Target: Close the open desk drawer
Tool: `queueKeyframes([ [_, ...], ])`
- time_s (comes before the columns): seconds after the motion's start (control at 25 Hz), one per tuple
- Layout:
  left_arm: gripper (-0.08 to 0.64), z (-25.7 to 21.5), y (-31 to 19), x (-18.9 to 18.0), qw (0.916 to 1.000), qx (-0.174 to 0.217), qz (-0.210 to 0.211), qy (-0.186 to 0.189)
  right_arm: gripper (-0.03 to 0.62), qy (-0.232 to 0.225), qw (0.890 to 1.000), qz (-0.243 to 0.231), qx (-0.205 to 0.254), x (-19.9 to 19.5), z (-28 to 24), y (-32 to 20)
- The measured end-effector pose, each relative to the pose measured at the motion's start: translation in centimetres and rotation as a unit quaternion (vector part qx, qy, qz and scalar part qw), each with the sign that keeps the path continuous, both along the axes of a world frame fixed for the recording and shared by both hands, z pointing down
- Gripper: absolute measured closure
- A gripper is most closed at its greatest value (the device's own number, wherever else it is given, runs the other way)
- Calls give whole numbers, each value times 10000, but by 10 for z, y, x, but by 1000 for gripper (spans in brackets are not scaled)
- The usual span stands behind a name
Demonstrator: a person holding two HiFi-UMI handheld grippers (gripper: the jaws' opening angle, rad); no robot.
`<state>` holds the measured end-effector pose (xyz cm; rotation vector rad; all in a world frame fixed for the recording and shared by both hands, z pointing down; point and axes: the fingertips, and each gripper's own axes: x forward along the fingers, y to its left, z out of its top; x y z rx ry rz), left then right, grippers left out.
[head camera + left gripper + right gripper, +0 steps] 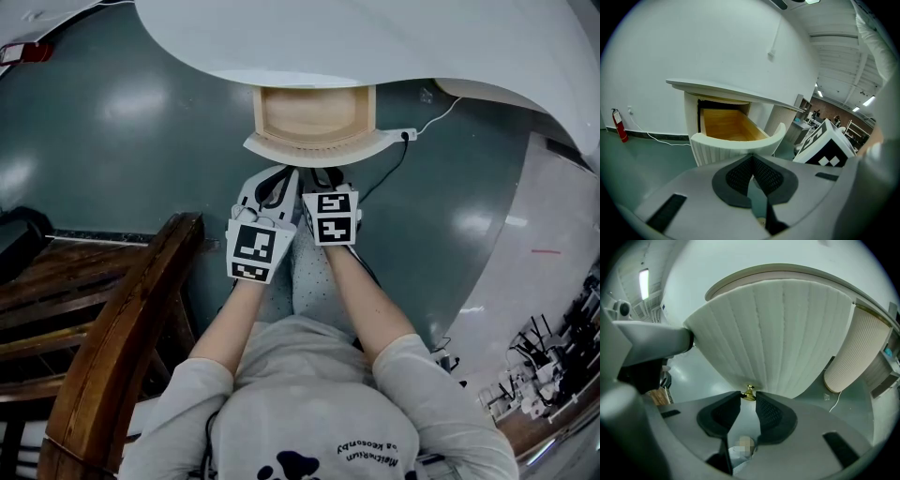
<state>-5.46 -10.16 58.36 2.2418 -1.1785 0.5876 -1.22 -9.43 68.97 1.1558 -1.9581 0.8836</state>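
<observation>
The white desk has its drawer pulled out, showing a bare wooden inside behind a curved ribbed white front. In the right gripper view that front fills the picture, with a small brass knob at its lower edge. My right gripper is shut on the knob, one pad on each side of it. In the head view the right gripper reaches under the drawer front. My left gripper is shut and empty, just left of the right one and short of the drawer front.
A dark wooden chair stands close at the left. A white cable and power strip lie on the floor right of the drawer. A ribbed white desk leg is on the right, and a red fire extinguisher stands by the wall.
</observation>
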Motion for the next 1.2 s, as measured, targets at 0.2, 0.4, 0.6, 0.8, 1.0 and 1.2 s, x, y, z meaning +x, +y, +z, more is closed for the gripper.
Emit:
queueKeyframes([
  [0.2,550,-1,-19,-1,10000,43,-42,7,482,-12,10000,-23,73,-1,-2,-19],
  [0.4,550,-1,-32,-4,9999,73,-96,17,482,2,9999,-31,116,-4,-2,-32],
  [0.6,551,-3,-48,-6,9998,115,-168,53,482,31,9999,23,156,-5,-3,-48],
  [0.8,551,-5,-61,-8,9996,179,-184,91,483,40,9997,42,226,-7,-4,-61],
  [1.0,551,-5,-70,-8,9995,223,-183,111,483,7,9996,71,282,-7,-7,-71],
  [1.2,551,-5,-76,-8,9995,234,-189,128,483,14,9995,71,311,-7,-6,-76],
])
